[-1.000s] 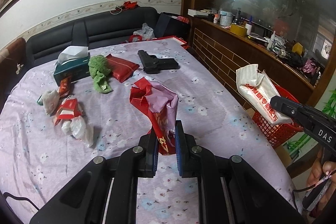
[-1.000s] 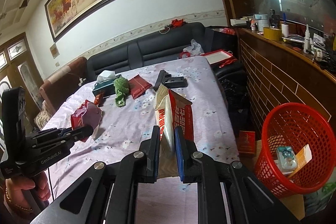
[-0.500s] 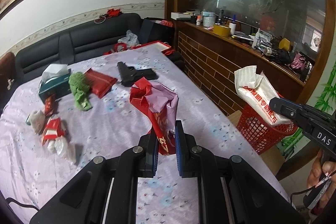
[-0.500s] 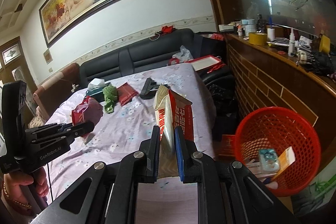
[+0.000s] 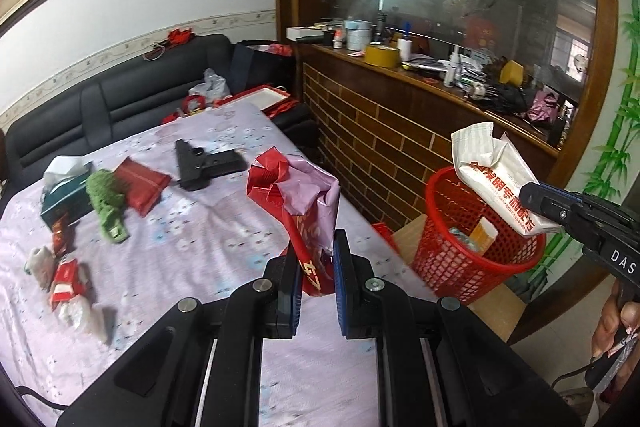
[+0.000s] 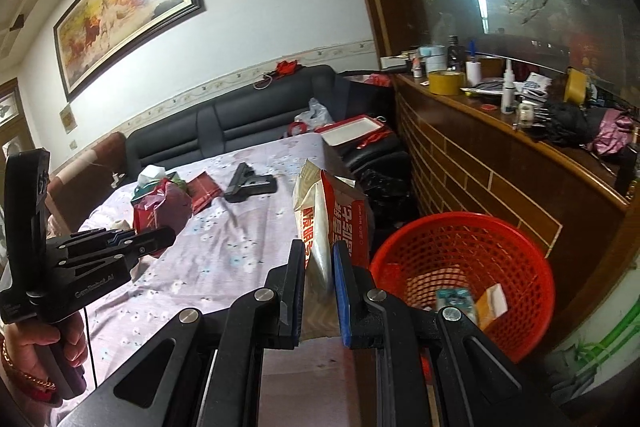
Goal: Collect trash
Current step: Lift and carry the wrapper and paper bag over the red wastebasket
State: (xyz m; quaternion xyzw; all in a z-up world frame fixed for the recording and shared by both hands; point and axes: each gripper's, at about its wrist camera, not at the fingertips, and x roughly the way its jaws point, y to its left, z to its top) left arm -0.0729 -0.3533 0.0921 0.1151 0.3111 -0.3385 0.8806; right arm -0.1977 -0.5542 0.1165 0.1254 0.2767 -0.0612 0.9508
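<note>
L gripper (image 5: pixel 315 281) is pinched nearly closed on a crumpled red-and-purple wrapper (image 5: pixel 304 195), held up over the table (image 5: pixel 200 255) near its R edge. R gripper (image 6: pixel 319 285) is likewise clamped tight on a white-and-red snack bag (image 6: pixel 330 223), held off the table's R edge, just beside the red mesh basket (image 6: pixel 516 239); in the left wrist view the bag hangs over the basket's rim. Basket sits on the floor betw. the table's R edge and the brick-faced counter (image 5: pixel 380 131) and already holds a few bits of packaging. On the lilac floral cloth: a black toy pistol (image 5: pixel 206 167) toward the far side, a red pouch (image 5: pixel 142 185) w/ a green toy (image 5: pixel 106 199) and a tissue box (image 5: pixel 66 193) alongside, plus small wrappers (image 5: pixel 66 279) near the L edge. Black sofa (image 5: pixel 132 103) runs behind the far edge. Nothing lies betw. either gripper and the basket.
</note>
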